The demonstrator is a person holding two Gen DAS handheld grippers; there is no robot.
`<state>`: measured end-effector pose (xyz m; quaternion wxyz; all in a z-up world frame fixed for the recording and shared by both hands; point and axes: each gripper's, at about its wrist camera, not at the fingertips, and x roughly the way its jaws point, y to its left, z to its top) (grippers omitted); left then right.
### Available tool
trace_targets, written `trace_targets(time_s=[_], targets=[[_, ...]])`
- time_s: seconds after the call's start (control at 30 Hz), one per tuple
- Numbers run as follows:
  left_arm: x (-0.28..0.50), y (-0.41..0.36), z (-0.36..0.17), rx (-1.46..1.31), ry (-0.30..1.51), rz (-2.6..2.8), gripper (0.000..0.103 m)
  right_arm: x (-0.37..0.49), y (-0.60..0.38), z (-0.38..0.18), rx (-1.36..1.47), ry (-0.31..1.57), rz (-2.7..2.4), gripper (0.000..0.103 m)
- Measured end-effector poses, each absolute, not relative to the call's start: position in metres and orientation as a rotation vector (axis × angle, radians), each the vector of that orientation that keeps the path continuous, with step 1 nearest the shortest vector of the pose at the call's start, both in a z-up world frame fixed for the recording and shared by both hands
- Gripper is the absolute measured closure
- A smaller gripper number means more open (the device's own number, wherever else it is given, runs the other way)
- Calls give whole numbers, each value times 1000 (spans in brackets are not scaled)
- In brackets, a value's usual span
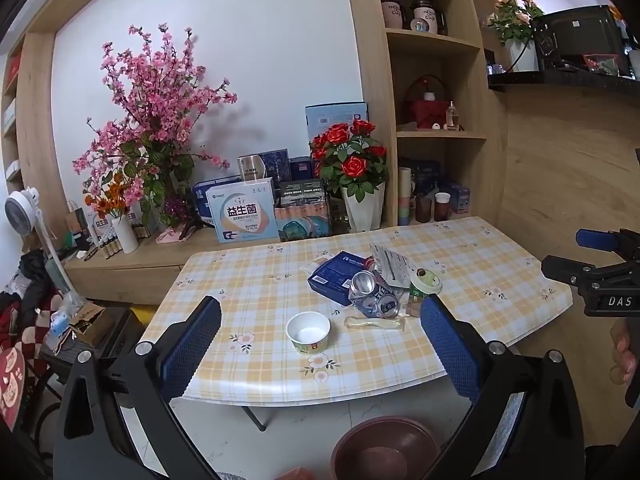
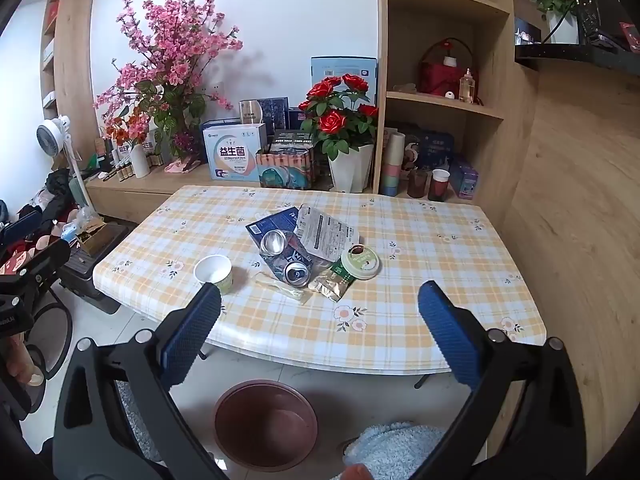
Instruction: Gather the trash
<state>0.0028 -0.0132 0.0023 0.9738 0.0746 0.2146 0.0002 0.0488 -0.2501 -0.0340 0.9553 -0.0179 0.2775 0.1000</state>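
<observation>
A pile of trash lies on the checked table (image 1: 248, 280) (image 2: 420, 240): a small white paper cup (image 1: 308, 332) (image 2: 213, 273), a crushed blue can (image 1: 372, 294) (image 2: 286, 258), a dark blue packet (image 1: 334, 278) (image 2: 272, 220), a silver foil pouch (image 1: 390, 264) (image 2: 324, 232), a green round lid (image 1: 426, 280) (image 2: 359, 266), a gold wrapper (image 2: 332, 286) and a clear plastic wrapper (image 1: 374, 323) (image 2: 280, 289). A brown bin (image 1: 384, 450) (image 2: 266, 424) stands on the floor before the table. My left gripper (image 1: 320, 328) and right gripper (image 2: 320, 316) are open, empty, short of the table.
A low wooden sideboard (image 1: 128, 258) behind the table holds boxes, pink blossoms (image 1: 160, 92) and a rose pot (image 1: 354, 168). Shelves (image 1: 436, 80) stand at the right, clutter and a fan (image 1: 22, 208) at the left. A wooden wall (image 2: 580, 200) is right of the table.
</observation>
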Motion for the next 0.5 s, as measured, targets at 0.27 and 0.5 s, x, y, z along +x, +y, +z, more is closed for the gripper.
trace_targets(time_s=[0.27,0.5], targets=[[2,-5,1,119,419,-8,5,50,-250,-34,-42,565,200,6],[0,-2,3,118,413,-11,5,48,-249,-34,-44,552,200,6]])
